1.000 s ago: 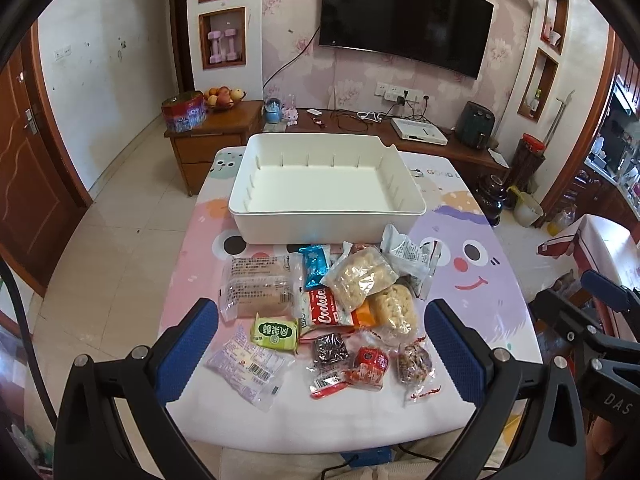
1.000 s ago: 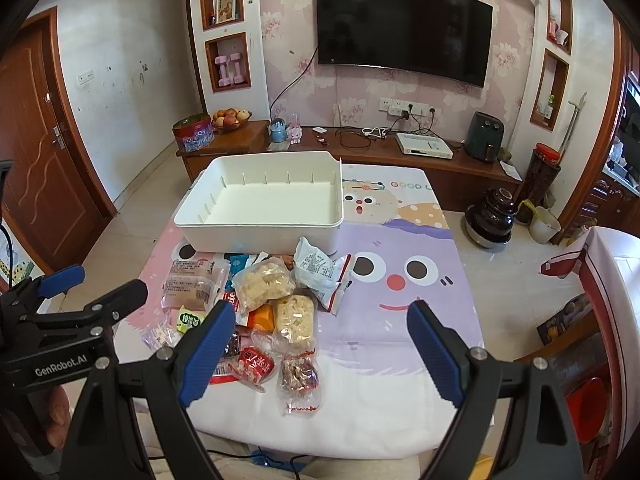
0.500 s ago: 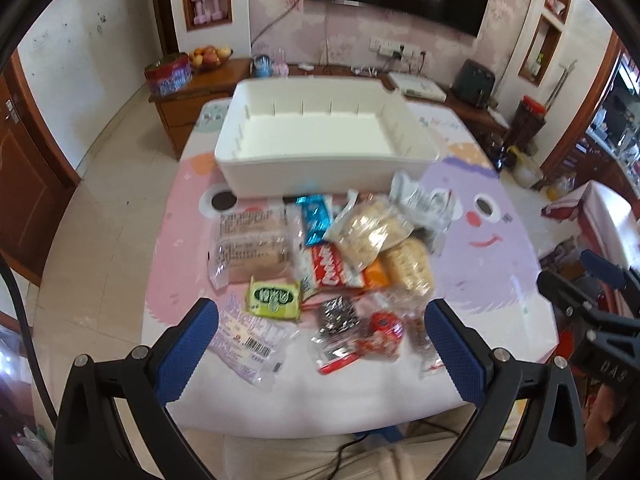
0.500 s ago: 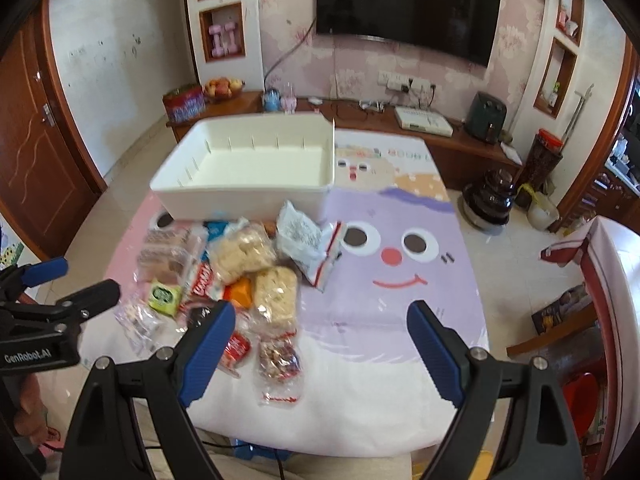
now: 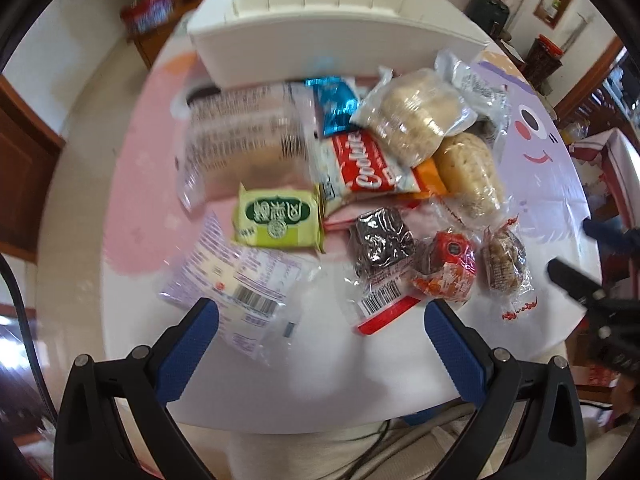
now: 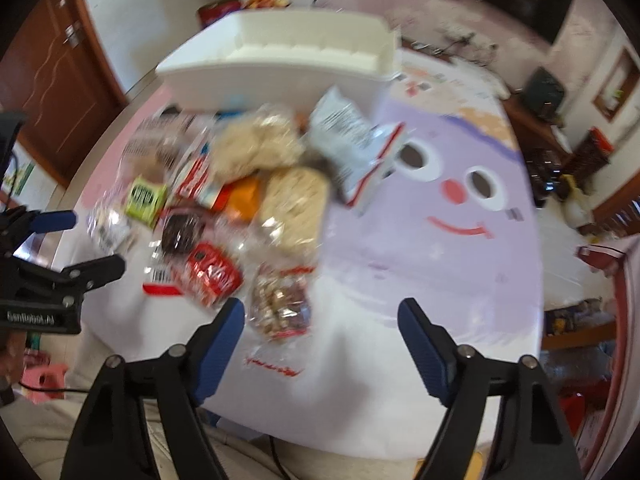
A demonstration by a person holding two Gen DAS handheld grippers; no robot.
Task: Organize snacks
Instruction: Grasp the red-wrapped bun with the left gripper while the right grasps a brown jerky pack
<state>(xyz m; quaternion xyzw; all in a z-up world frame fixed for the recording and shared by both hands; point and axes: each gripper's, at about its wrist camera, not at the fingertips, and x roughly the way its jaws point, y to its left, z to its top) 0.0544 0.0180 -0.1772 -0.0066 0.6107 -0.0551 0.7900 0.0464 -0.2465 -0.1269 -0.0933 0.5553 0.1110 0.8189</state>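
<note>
Both pairs of fingers stood apart with nothing between them. Those of the left gripper (image 5: 320, 332) were spread wide over the near edge of the worktop (image 5: 132, 200). Those of the right gripper (image 6: 320, 328) had just been closing a little and gripped nothing.

The snacks lay in a loose heap ahead of both grippers, between them and the white bin (image 5: 320, 36) at the far side. For the left gripper the closest item was the pale lilac packet with a barcode (image 5: 236, 284), just ahead of its left finger and lying slantwise. The green packet (image 5: 278, 220) lay beyond that, its long axis running across the view. For the right gripper the closest item was the clear packet of brown nutty pieces (image 6: 280, 304), just ahead of its left finger and off toward the heap, so that finger pair was not centred on it. My reading is that the right gripper would need to shift toward the heap before it could straddle that packet.

Readable writing was sparse. A red-and-white wrapper (image 5: 372, 164) read "Cookies". The green packet carried characters that appeared upside down and that I could not read. The left gripper's body in the right wrist view bore "GenRobot.AI". Red script on the clear packet was too blurred to read.
</note>
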